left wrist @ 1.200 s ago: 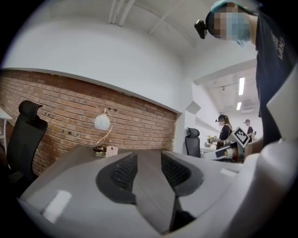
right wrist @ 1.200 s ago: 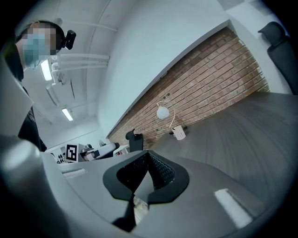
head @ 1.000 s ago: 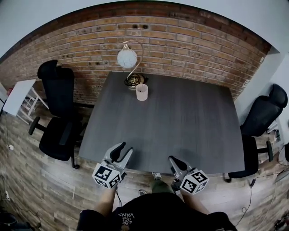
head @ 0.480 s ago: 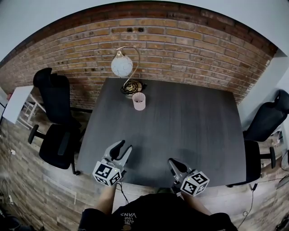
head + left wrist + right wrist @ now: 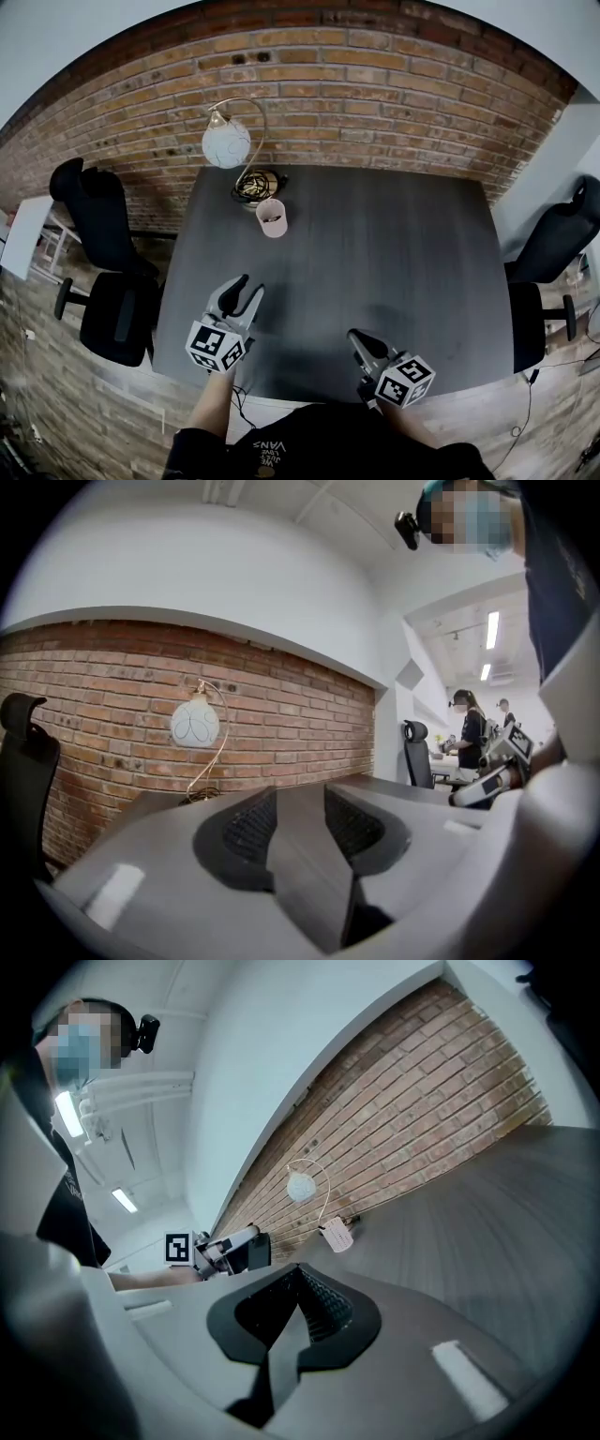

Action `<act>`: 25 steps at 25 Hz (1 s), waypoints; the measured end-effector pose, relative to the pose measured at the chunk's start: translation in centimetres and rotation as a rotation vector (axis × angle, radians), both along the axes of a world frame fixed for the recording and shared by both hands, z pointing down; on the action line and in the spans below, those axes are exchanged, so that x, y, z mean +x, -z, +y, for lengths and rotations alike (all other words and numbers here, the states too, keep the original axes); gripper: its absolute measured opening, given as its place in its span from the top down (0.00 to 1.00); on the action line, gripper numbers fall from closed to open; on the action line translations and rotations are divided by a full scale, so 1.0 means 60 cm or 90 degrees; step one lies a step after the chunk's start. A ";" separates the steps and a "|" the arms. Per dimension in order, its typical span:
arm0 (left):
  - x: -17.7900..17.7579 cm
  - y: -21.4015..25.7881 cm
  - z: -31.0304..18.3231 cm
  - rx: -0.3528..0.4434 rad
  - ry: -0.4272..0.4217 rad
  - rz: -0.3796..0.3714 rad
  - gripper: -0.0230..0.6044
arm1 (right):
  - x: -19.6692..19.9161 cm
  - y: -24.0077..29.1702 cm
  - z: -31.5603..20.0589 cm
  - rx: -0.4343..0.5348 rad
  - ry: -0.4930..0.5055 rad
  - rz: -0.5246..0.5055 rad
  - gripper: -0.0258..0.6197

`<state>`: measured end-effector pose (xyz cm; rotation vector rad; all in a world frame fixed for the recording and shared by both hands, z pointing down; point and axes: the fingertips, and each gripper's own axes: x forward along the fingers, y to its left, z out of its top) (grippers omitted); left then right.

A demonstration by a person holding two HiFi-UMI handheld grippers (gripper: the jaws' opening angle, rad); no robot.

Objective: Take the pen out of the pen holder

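A pale pink pen holder (image 5: 271, 217) stands upright on the dark grey table (image 5: 394, 253), near the far left corner and just in front of the lamp base. The right gripper view has it small and far off as the pen holder (image 5: 336, 1235). Any pen inside is too small to make out. My left gripper (image 5: 242, 292) hovers over the table's near left part, jaws open and empty, well short of the holder. My right gripper (image 5: 362, 343) hangs by the near edge, its jaws shut on nothing. The left gripper view does not show the holder.
A desk lamp with a white globe (image 5: 228, 145) and curved stem rises from a round base (image 5: 253, 185) behind the holder. Black office chairs stand left (image 5: 103, 272) and right (image 5: 553, 244) of the table. A brick wall (image 5: 375, 103) runs behind it.
My left gripper has moved forward over the table toward the holder. The head view has shifted, so the table sits lower and further left. The right gripper has hardly moved.
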<state>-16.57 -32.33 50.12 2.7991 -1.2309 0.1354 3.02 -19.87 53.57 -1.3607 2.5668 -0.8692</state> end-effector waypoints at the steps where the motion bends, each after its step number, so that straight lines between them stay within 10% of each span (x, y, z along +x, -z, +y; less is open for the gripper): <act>1: 0.004 -0.002 -0.011 0.001 -0.002 -0.007 0.69 | 0.005 -0.004 -0.004 -0.003 -0.003 -0.001 0.96; 25: 0.028 -0.106 -0.214 -0.034 0.008 -0.141 0.69 | 0.028 -0.064 -0.085 -0.050 -0.009 -0.024 0.96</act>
